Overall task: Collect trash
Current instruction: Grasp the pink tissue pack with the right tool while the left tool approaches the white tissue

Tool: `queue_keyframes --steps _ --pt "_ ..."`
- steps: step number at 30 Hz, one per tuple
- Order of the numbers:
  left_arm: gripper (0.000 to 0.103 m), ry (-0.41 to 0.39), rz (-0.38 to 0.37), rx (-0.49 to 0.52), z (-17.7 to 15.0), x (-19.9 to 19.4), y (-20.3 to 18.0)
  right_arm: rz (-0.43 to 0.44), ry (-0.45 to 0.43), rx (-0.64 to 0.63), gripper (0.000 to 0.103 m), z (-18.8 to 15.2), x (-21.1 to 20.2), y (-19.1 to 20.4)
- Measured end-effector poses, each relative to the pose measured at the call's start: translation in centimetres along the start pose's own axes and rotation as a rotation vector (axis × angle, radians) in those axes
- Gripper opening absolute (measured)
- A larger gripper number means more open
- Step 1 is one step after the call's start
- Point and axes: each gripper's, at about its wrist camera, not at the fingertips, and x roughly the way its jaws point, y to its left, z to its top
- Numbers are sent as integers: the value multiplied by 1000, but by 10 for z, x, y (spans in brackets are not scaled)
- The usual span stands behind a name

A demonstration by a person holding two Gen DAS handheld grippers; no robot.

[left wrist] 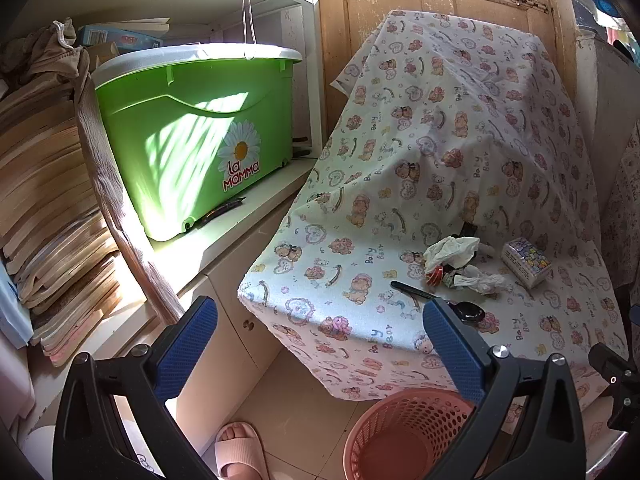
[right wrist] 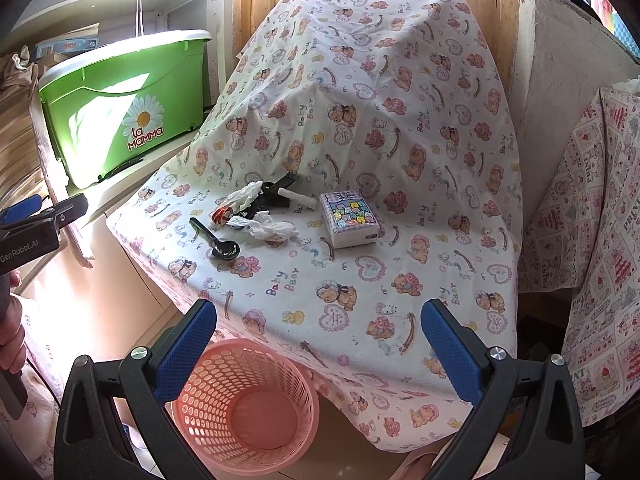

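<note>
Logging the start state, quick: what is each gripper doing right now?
Left gripper: open, holding nothing.
Right gripper: open, holding nothing.

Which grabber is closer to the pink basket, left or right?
Right, though it's close. The pink basket sits just under the right gripper, beside its left finger. The left gripper hangs up and to the basket's left.

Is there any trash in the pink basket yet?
No. In the right wrist view the pink basket shows a bare bottom, and the crumpled tissues lie on the table's cloth.
</note>
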Motion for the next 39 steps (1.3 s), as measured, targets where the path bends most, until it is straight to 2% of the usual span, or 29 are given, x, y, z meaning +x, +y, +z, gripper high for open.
queue_keyframes --steps 4,9,13,17,20,22,26,28,32,34,36,39 --pt "94 28 -14 8 -2 6 -1 -6 38 32 103 0 10 -4" --pt "95 74 -29 24 -5 15 -6 -9 76 76 103 -1 22 -11" --pt "100 118 -31 39 -9 25 -12 -5 83 89 103 0 27 -12" --pt "101 190 -63 37 -15 41 -19 39 113 82 103 -2 33 -8" --pt "101 263 -116 16 -19 59 -27 17 116 56 103 -1 38 -4" --pt "101 281 -120 18 -20 67 -35 14 120 38 103 4 43 -4" --pt "99 289 -129 63 -20 81 -55 29 129 -10 103 24 56 -7" --pt "93 287 -142 70 -17 86 -62 21 123 -32 98 34 63 -11" --pt "93 256 -130 68 -9 89 -66 15 117 -94 88 53 88 -17" --pt "93 247 -117 71 -8 89 -66 12 122 -86 86 61 104 -24" --pt "93 244 -118 62 -7 89 -65 28 128 -61 79 67 118 -32" --pt "93 244 -122 64 -7 92 -67 73 139 -15 78 77 134 -40"
